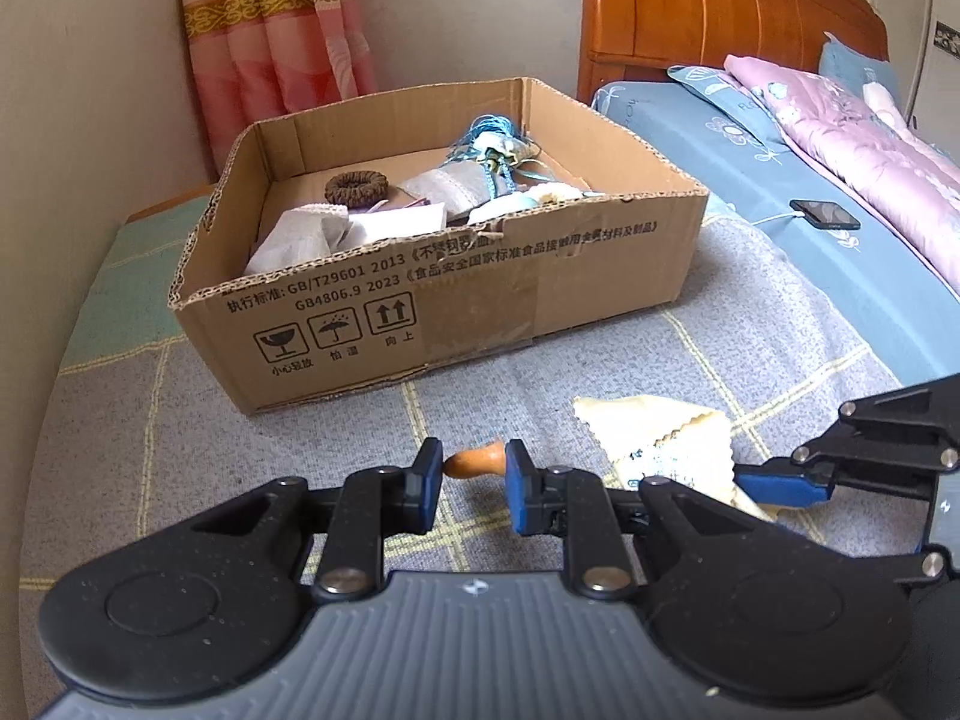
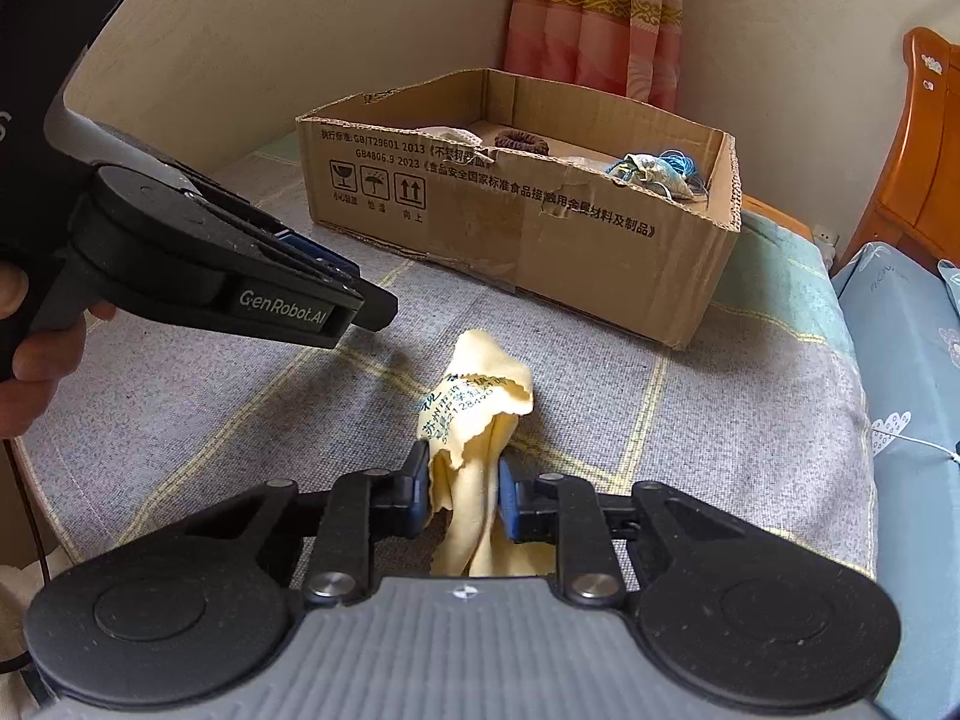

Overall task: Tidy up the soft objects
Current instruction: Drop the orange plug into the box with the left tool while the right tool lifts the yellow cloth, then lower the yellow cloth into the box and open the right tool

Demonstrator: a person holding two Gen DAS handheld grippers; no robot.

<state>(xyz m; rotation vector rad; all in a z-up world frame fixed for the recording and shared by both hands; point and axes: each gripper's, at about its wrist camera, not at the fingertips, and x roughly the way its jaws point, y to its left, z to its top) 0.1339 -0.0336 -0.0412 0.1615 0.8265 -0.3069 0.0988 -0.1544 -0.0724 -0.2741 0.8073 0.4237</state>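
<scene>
My left gripper (image 1: 474,463) is shut on a small orange soft piece (image 1: 477,461), held just above the grey checked cover. My right gripper (image 2: 463,468) is shut on a pale yellow cloth (image 2: 480,396) with printed text, bunched between its pads. The cloth also shows in the left wrist view (image 1: 660,438), with the right gripper (image 1: 774,483) on it. The left gripper (image 2: 360,300) shows from the side in the right wrist view. An open cardboard box (image 1: 456,276) stands ahead, holding a brown scrunchie (image 1: 355,186), white cloths (image 1: 312,234) and a blue corded pouch (image 1: 489,150).
The box also shows in the right wrist view (image 2: 600,252). A bed with a blue sheet (image 1: 780,180), a pink quilt (image 1: 852,126) and a phone (image 1: 825,213) lies to the right. A wooden headboard (image 1: 708,6), a curtain (image 1: 270,30) and the wall stand behind.
</scene>
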